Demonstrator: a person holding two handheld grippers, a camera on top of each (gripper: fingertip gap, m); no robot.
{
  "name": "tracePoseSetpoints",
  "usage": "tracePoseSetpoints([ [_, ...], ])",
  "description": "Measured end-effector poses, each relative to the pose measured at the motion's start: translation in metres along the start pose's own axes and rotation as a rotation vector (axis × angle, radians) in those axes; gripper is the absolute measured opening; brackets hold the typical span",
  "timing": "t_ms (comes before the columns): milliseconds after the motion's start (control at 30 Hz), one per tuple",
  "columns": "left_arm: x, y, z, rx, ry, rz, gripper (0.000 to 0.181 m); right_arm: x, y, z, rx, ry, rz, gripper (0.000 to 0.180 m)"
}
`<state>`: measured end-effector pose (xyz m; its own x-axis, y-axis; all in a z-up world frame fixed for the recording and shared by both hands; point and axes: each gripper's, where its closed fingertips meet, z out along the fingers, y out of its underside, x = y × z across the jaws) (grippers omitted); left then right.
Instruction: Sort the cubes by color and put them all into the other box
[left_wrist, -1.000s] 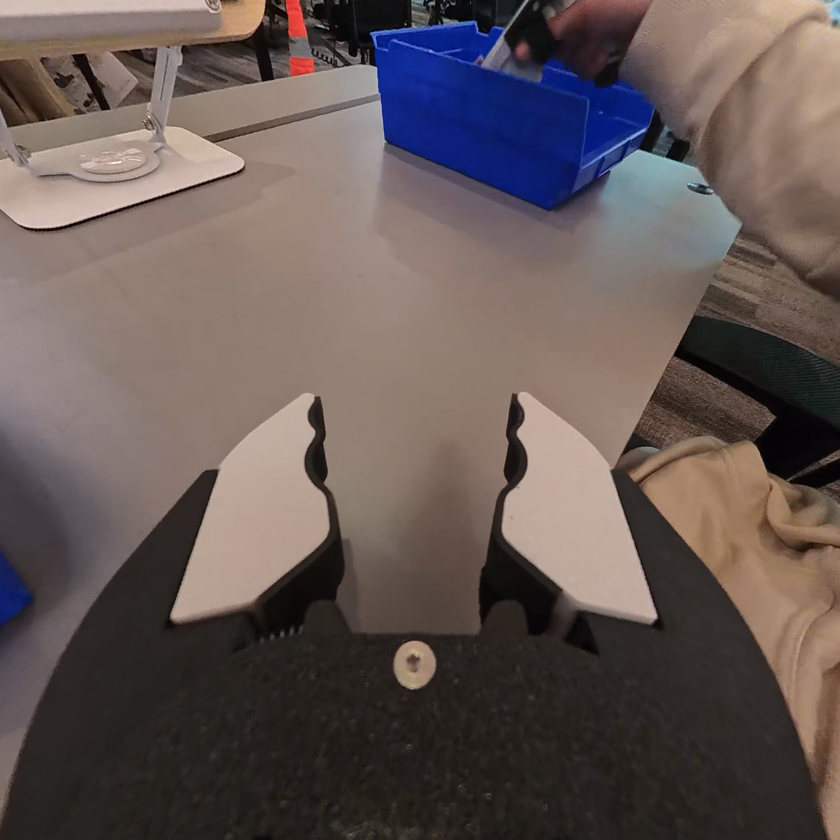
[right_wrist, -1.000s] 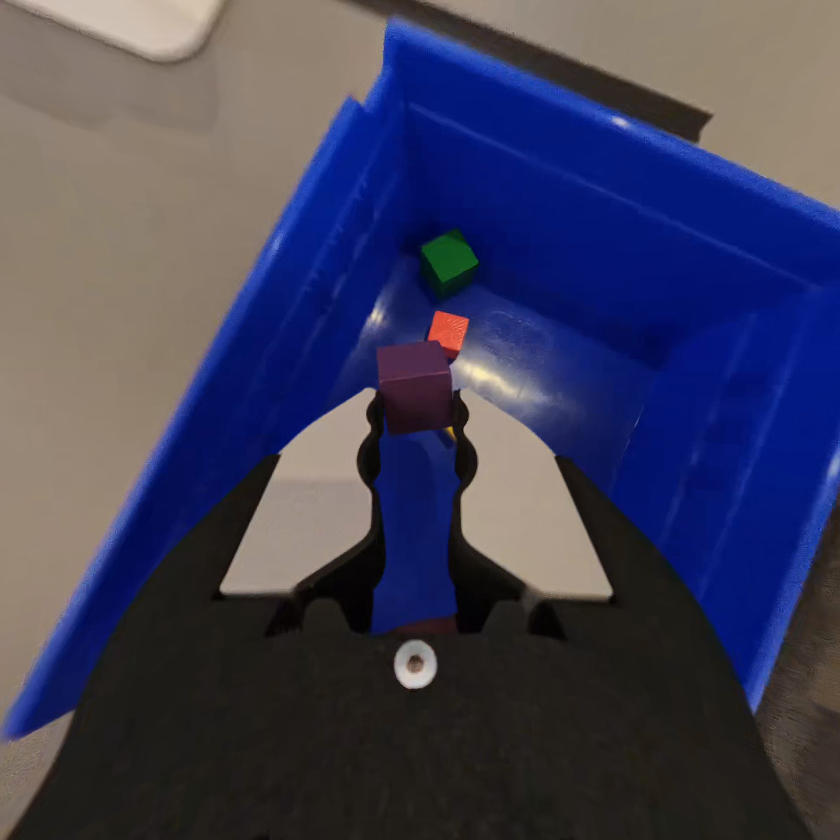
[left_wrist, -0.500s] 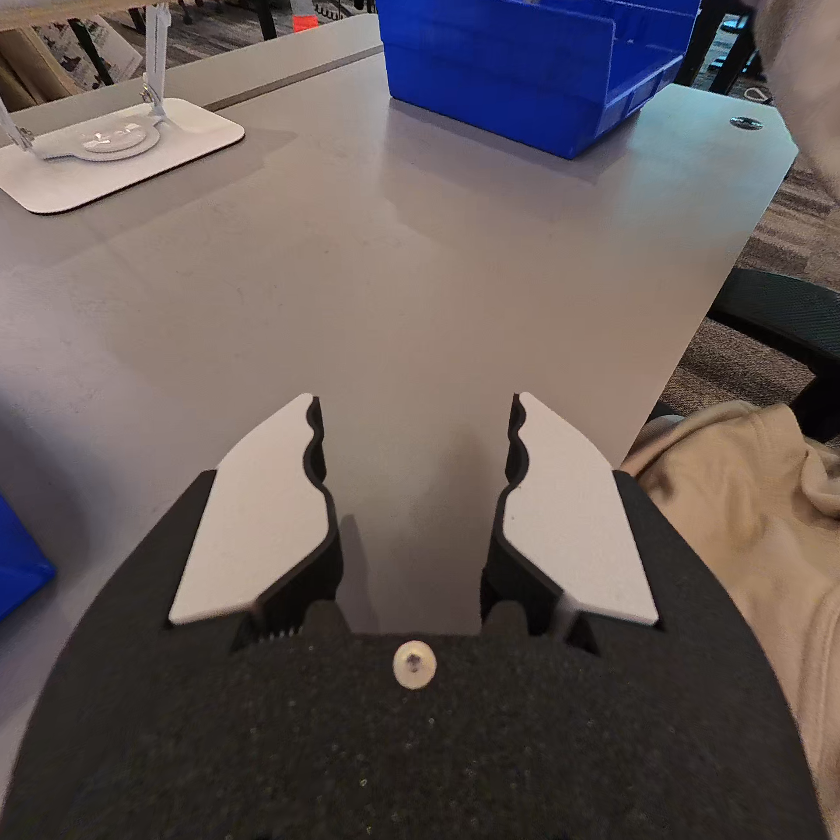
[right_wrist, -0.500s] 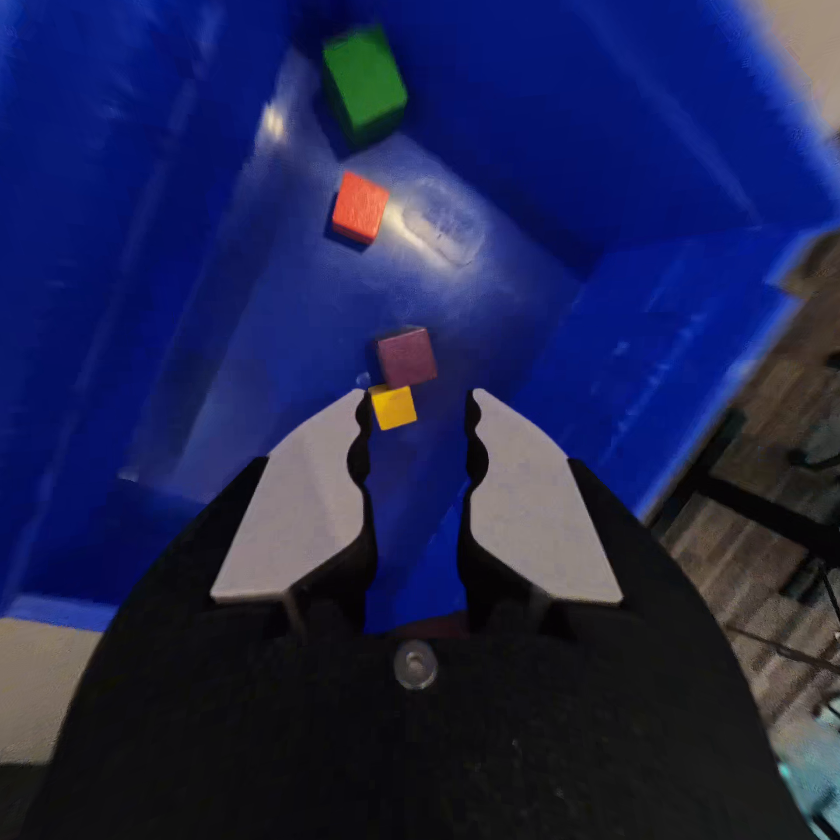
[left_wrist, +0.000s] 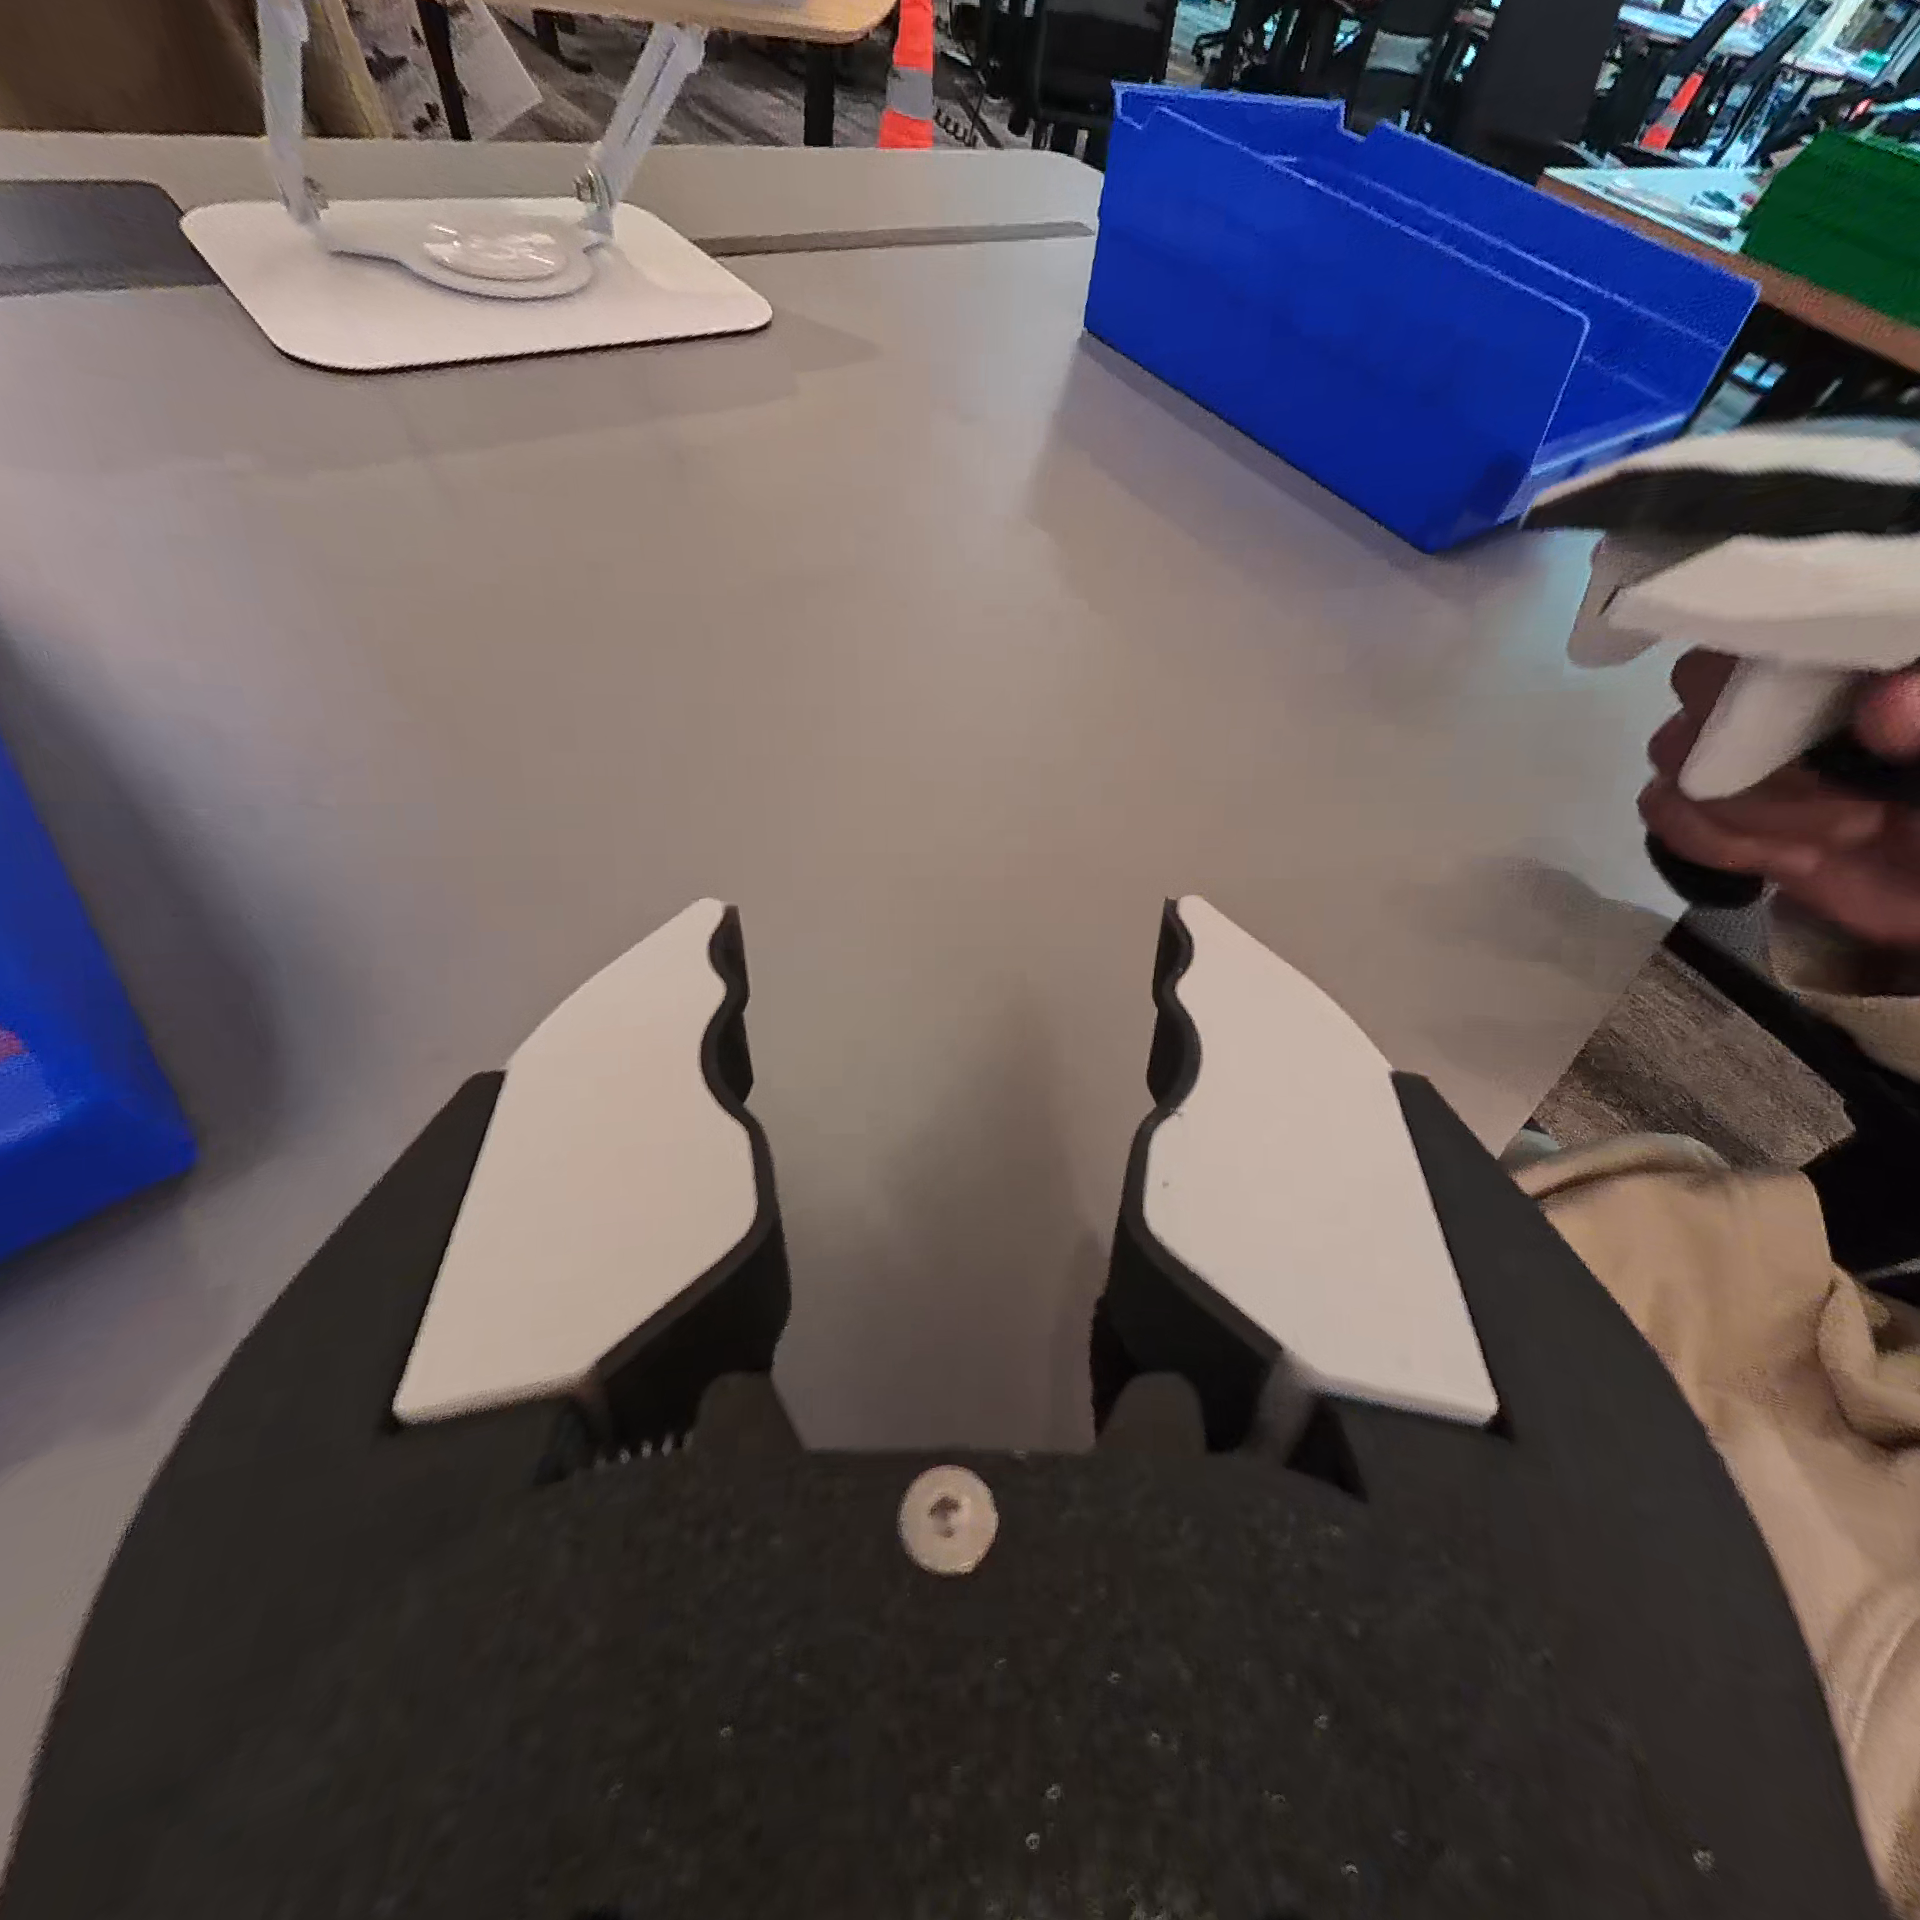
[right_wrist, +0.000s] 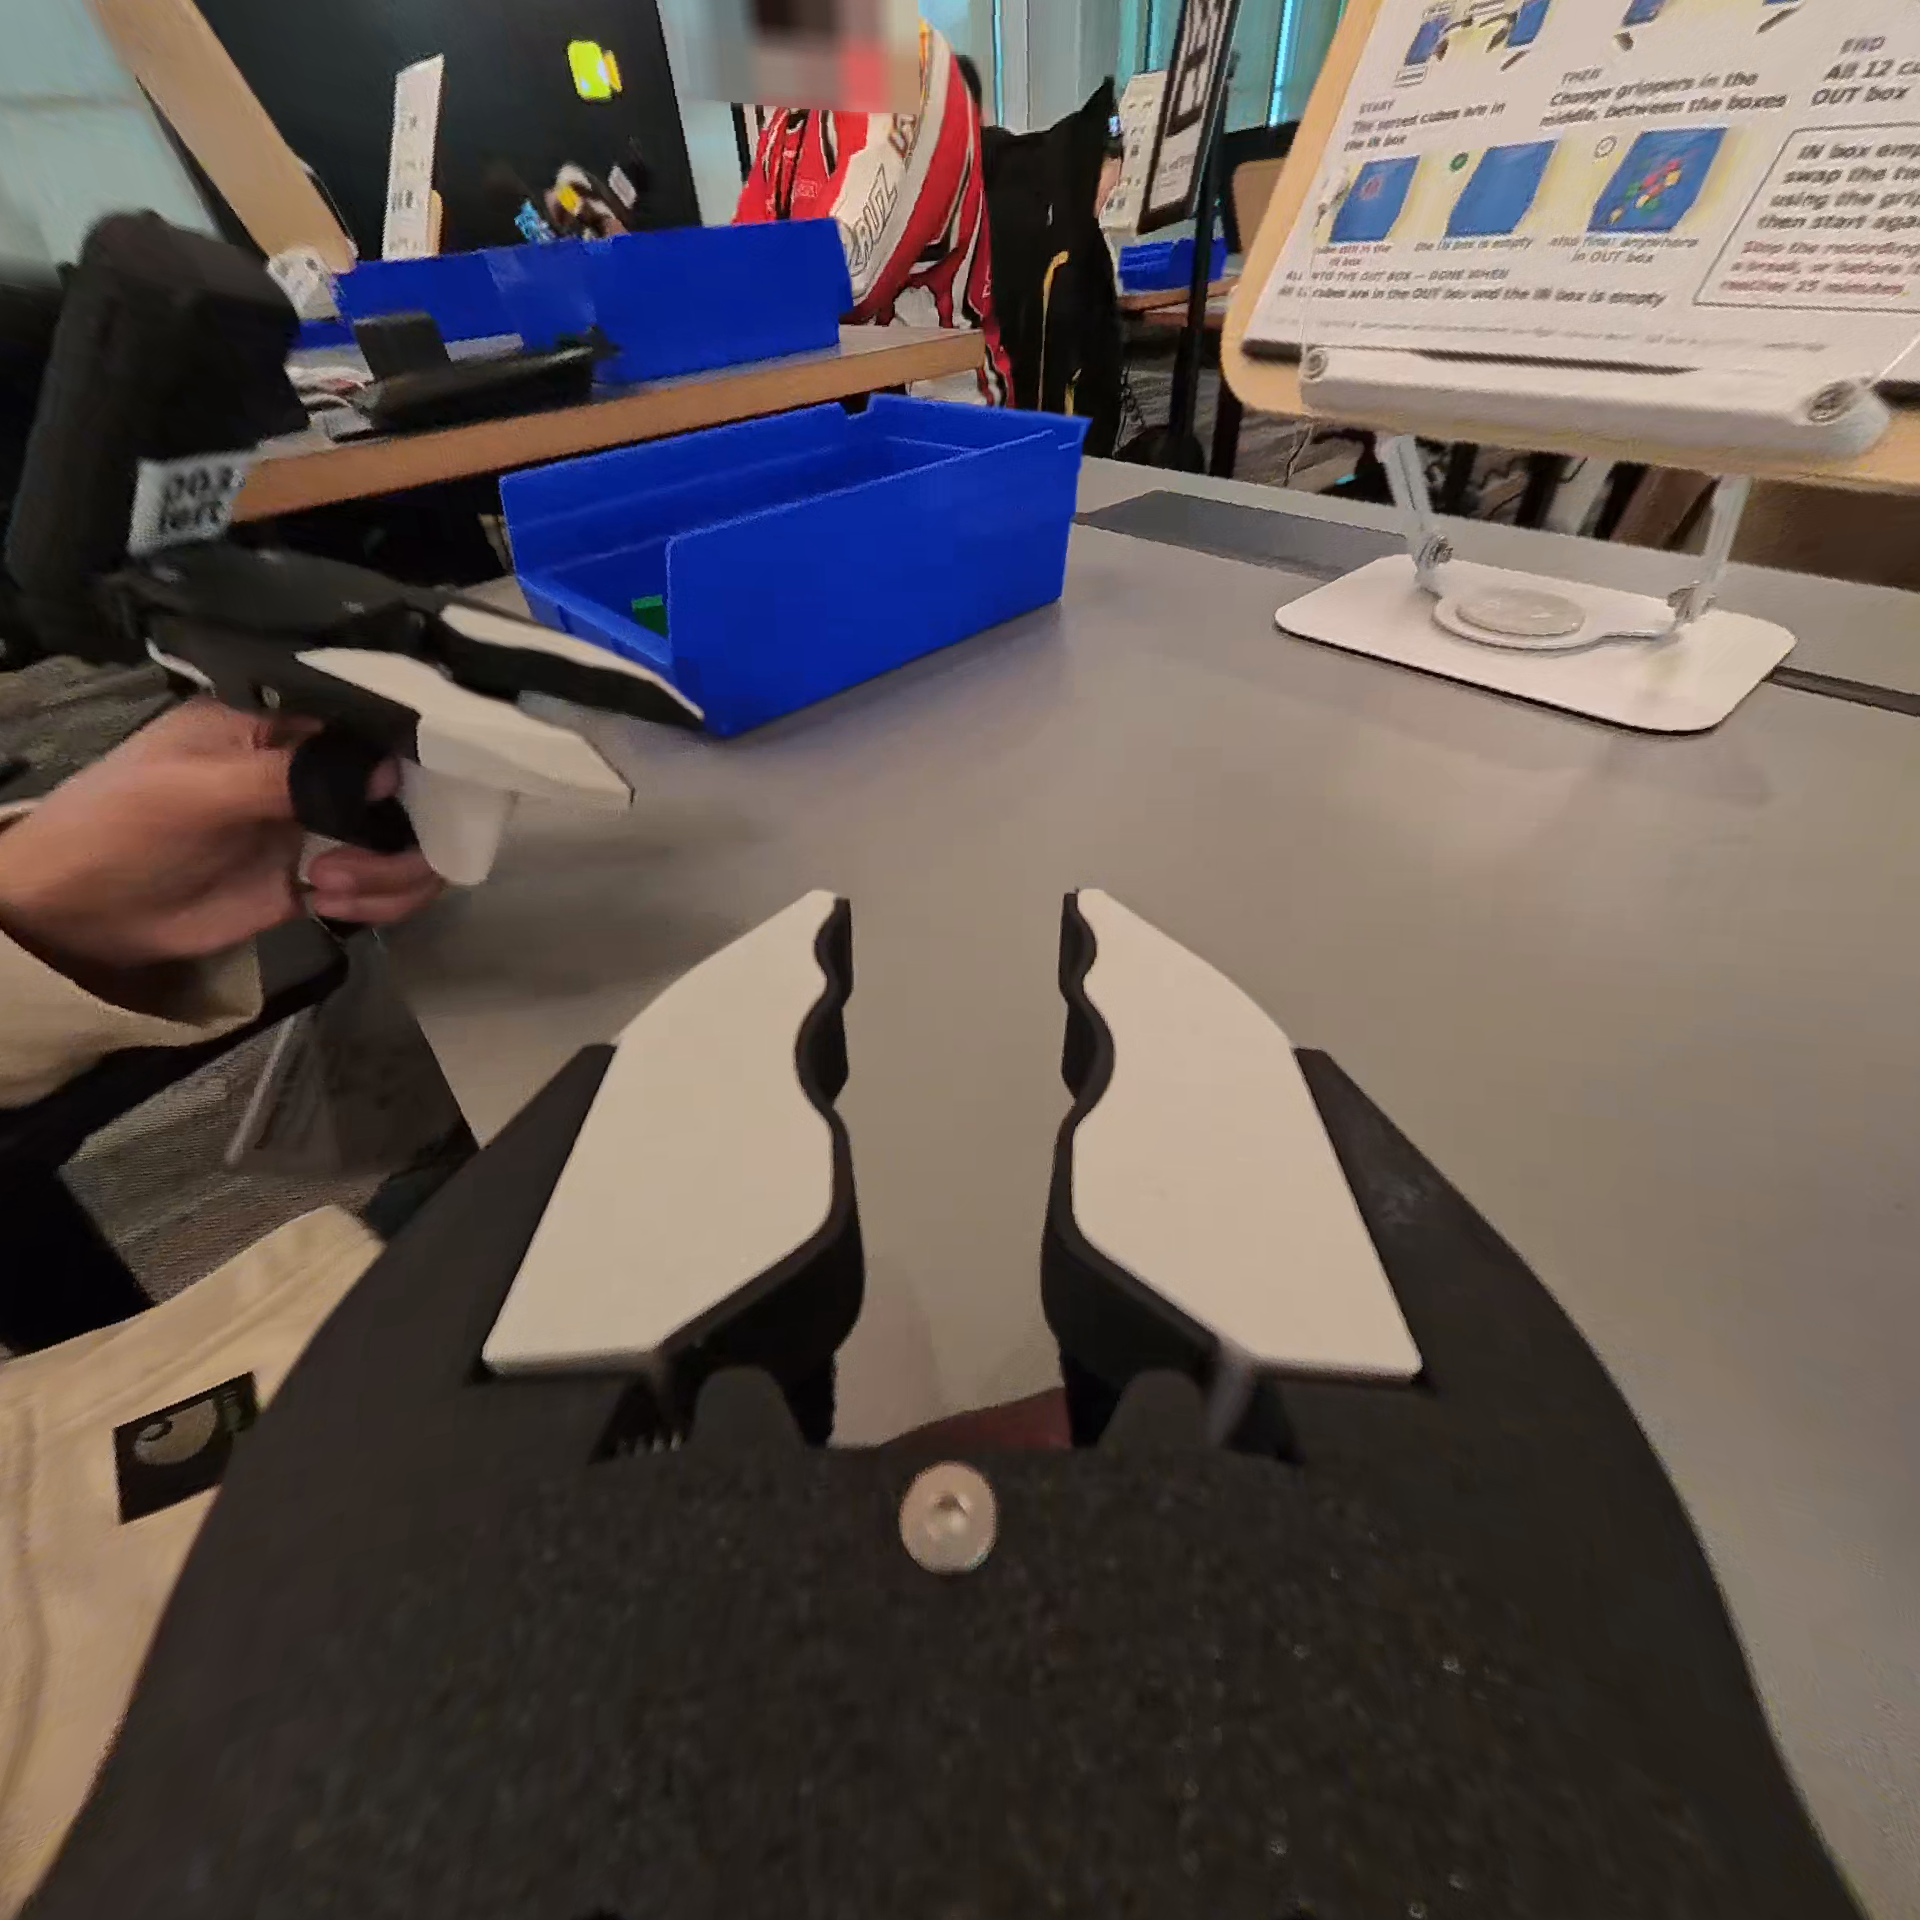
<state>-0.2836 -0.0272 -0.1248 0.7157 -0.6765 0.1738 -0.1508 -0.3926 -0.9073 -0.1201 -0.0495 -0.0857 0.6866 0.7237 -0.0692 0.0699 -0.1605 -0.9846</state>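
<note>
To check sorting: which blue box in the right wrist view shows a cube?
The blue box on the grey table: a green cube shows inside it. The blue boxes on the wooden table behind show none.

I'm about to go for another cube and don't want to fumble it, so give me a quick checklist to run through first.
1. Left gripper open and empty: ok.
2. Right gripper open and empty: ok.
3. A cube to go for is in view: ok, a green cube shows inside the blue box in the right wrist view.
4. Other cubes in that box: cannot tell, its front wall hides most of the floor.
5. Stray cubes on the table between the grippers: ok, none visible.
6. White stand out of the way: ok, it sits off to the side of the box.
</note>
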Motion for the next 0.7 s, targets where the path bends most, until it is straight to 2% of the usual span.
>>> tracePoseSetpoints([
  [100, 0.001, 0.001, -0.001, -0.014, -0.002, 0.017, 0.073, -0.022, 0.016, 0.008, -0.044, -0.055, -0.015, 0.038],
  [200, 0.005, 0.004, -0.002, -0.045, 0.015, 0.011, 0.074, -0.014, 0.016, 0.008, -0.060, -0.010, -0.091, 0.037],
  [300, 0.014, 0.014, -0.008, -0.113, 0.075, -0.031, 0.068, -0.010, 0.019, 0.005, -0.069, -0.032, -0.012, 0.037],
  [400, 0.019, 0.002, -0.035, -0.108, 0.124, -0.046, 0.070, -0.006, 0.018, 0.002, -0.075, -0.048, 0.028, 0.036],
  [467, -0.003, -0.016, -0.062, -0.105, 0.054, 0.007, 0.067, -0.001, 0.016, 0.000, -0.071, -0.031, 0.024, 0.036],
  [533, -0.041, -0.033, -0.086, -0.180, -0.049, 0.053, 0.068, 0.001, 0.014, -0.002, -0.064, -0.041, 0.039, 0.035],
  [600, -0.082, -0.039, -0.098, -0.343, -0.104, 0.114, 0.063, 0.002, 0.013, -0.001, -0.060, -0.064, 0.070, 0.034],
  [700, -0.139, -0.037, -0.088, -0.597, -0.110, 0.138, 0.063, 0.000, 0.013, 0.003, -0.068, -0.105, 0.108, 0.033],
])
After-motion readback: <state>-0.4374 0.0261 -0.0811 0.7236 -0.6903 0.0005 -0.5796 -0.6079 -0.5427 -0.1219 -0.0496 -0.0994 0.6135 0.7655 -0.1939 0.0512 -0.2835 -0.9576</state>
